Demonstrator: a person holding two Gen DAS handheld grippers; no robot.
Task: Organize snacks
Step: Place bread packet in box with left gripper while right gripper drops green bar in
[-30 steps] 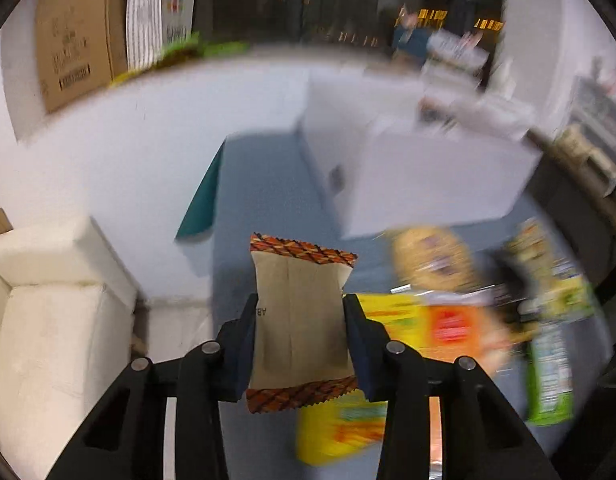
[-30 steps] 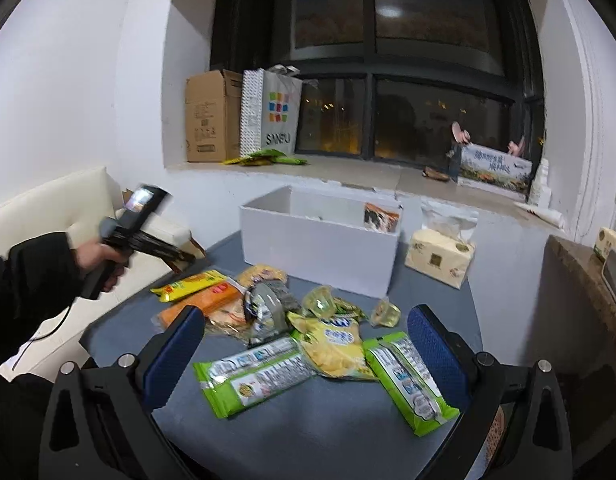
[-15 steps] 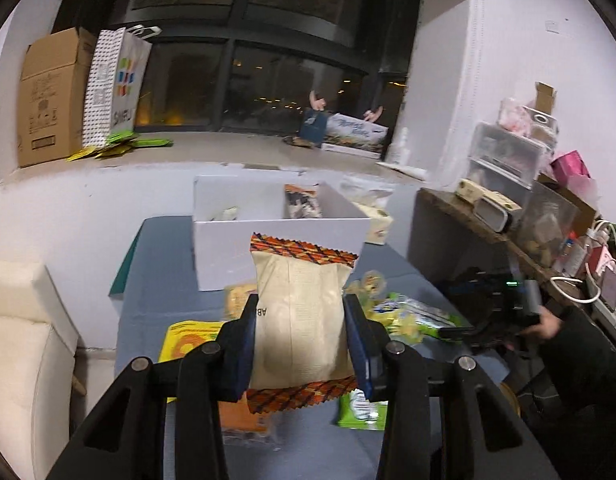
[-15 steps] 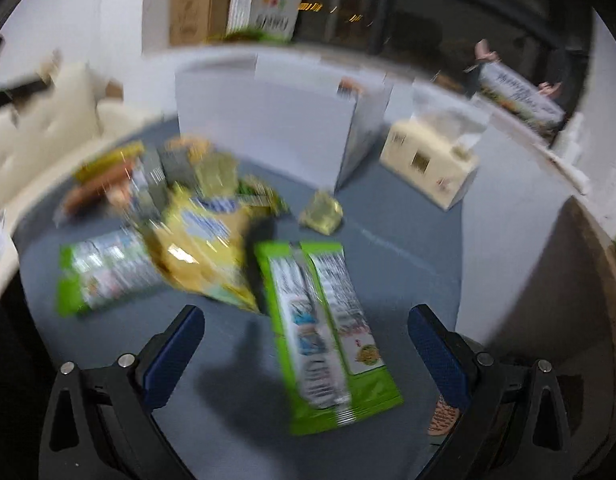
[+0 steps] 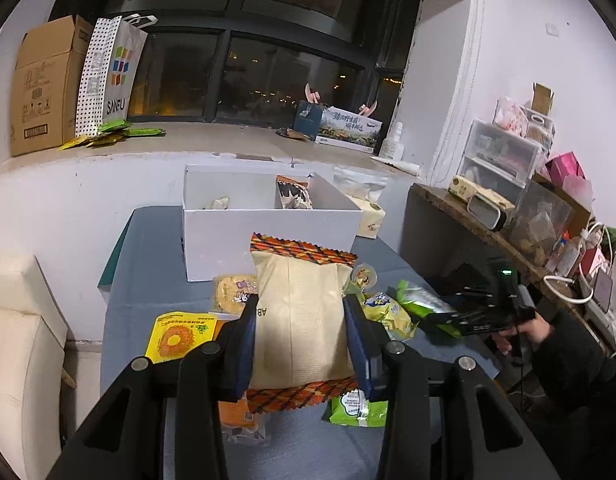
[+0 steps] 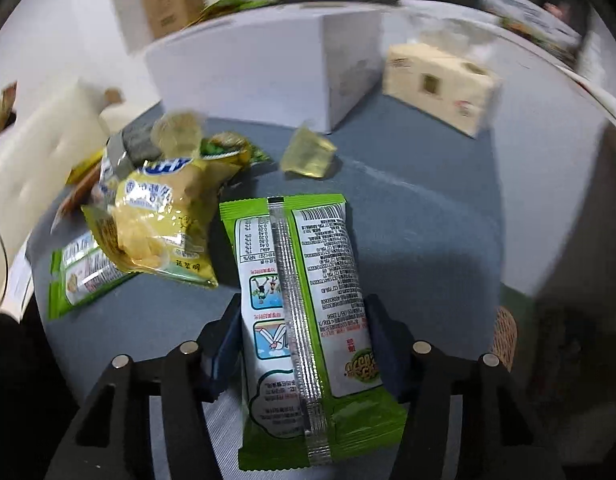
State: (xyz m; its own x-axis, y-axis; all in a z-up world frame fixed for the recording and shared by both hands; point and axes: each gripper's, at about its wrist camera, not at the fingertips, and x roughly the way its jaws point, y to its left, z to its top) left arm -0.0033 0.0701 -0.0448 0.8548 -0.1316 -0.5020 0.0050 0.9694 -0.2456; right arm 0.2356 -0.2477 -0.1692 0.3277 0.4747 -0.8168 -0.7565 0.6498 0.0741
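Your left tongs (image 5: 299, 336) are clamped on the tan snack pack (image 5: 298, 316) with the orange zigzag ends, pads pressed on both long sides, pack upright and lifted clear of the desk (image 5: 148, 280). It sits in front of the white box (image 5: 268, 236), lower than the box's rim and not yet over it.

Your right tongs (image 6: 304, 344) are closing around the green wafer pack (image 6: 300, 304), which lies seam side up on the desk, well in front of the white box (image 6: 248, 64). The pack is between the jaws; the right pad looks to be at its edge, the left side I can't tell for contact.

Inside the white box: a brown-and-black pack (image 5: 294, 196) leaning at the far wall and a small pale item (image 5: 220, 203) on the left.

Between the box and your tongs lies the loose pile: yellow chip bag (image 6: 164, 216), second green pack (image 6: 84, 276) partly under it, a jelly cup (image 6: 308, 154) just in front of the box's corner, a yellow donut-print pack (image 5: 180, 336), and a round cracker pack (image 5: 234, 294). A tissue pack (image 6: 440, 80) sits to the right of the box.
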